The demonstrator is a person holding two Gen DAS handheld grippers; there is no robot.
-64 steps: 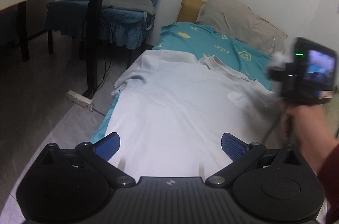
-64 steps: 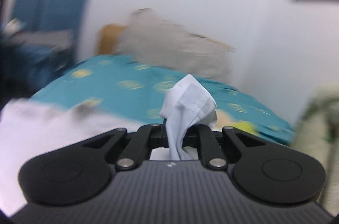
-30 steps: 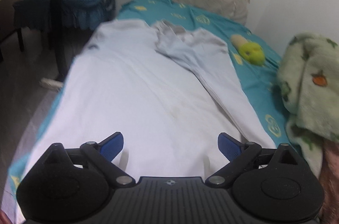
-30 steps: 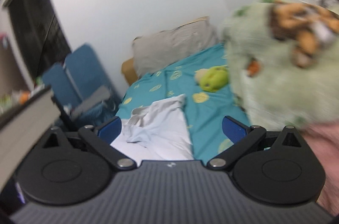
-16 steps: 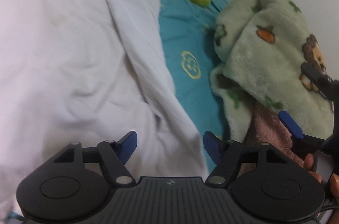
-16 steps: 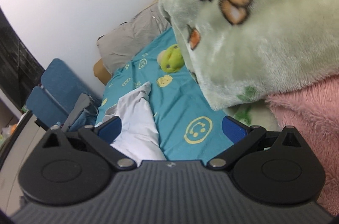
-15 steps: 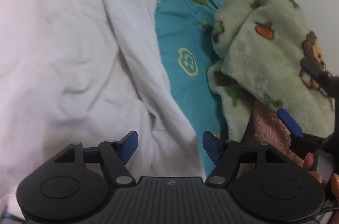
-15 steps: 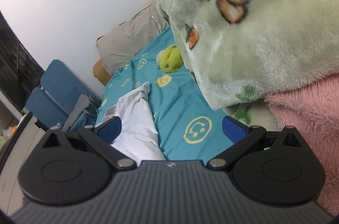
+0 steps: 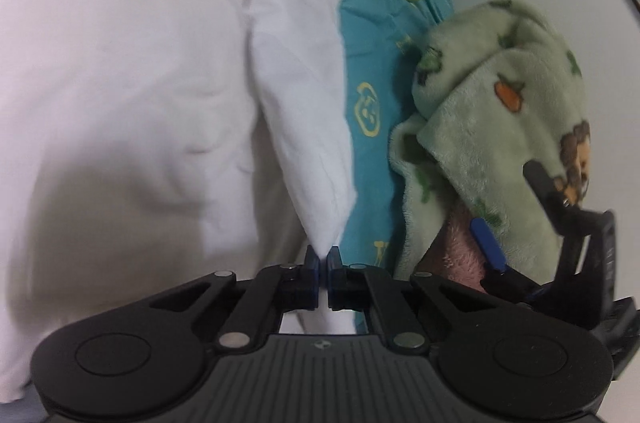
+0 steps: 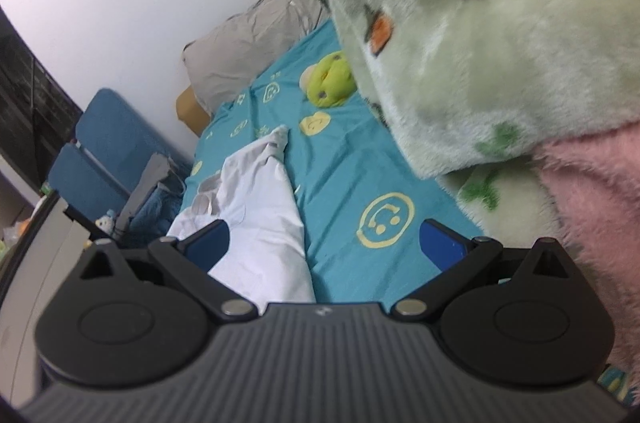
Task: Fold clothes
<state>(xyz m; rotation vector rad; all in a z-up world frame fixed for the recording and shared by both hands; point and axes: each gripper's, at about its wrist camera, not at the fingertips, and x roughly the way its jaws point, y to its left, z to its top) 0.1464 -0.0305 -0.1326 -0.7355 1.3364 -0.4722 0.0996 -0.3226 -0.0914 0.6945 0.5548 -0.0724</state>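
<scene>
The left tool point(image 9: 323, 257) was clamped on the white shirt's point(image 9: 132, 71) folded edge at lower centre, ready to fold it across the bed point(image 9: 374, 71), while the right tool point(image 10: 324, 237), fingers apart, hovered empty.

We see soft, even indoor light in both views, with dark fisheye corners bending the edges. The white garment point(image 9: 132, 71) looks washed out at left; the green blanket point(image 10: 500, 35) is blurred upper right.
</scene>
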